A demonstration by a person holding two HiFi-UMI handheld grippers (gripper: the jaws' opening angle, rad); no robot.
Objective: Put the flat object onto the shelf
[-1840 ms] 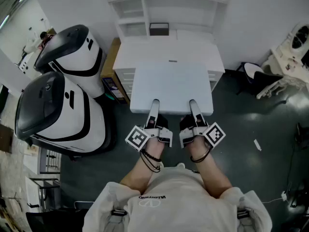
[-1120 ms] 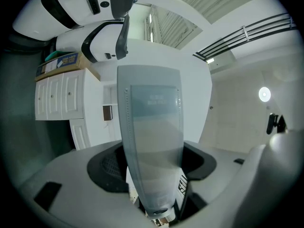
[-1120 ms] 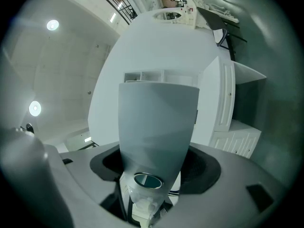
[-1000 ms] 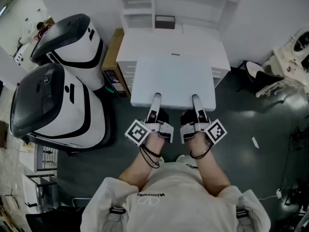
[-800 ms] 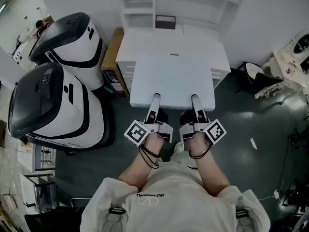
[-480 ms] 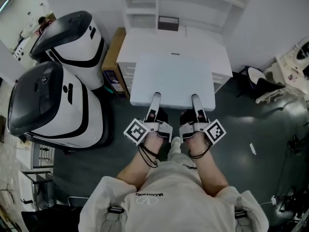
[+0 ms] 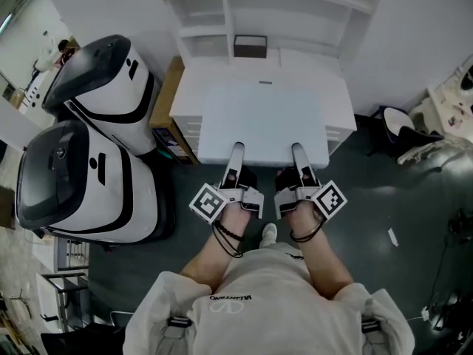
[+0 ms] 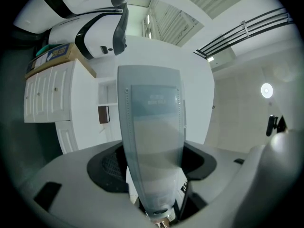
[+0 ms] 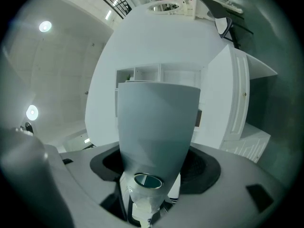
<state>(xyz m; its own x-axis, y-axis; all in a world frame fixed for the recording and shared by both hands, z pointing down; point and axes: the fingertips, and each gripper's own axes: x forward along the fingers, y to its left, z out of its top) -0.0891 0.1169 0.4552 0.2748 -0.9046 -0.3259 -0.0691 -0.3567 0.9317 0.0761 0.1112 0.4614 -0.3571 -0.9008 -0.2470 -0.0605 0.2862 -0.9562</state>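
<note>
The flat object (image 7: pixel 262 120) is a large white rectangular panel, held level in front of me. Its far edge hangs over the white desk top (image 7: pixel 194 76) below the white shelf unit (image 7: pixel 259 17). My left gripper (image 7: pixel 236 151) is shut on the panel's near edge left of centre. The right gripper (image 7: pixel 297 151) is shut on the same edge right of centre. In the left gripper view the panel (image 8: pixel 152 127) runs away between the jaws as a grey strip. The right gripper view shows the panel (image 9: pixel 156 127) the same way, with the shelf compartments (image 9: pixel 147 72) beyond it.
Two big white-and-black machines (image 7: pixel 85 176) (image 7: pixel 111 76) stand close on the left. A brown box (image 7: pixel 164 102) sits beside the desk. A small dark box (image 7: pixel 250 46) occupies a shelf compartment. A chair (image 7: pixel 399 120) and clutter are at the right on the dark floor.
The person has stepped forward with the panel; a shoe now shows below the grippers. The panel's far edge lies further over the desk. Both grips are unchanged.
</note>
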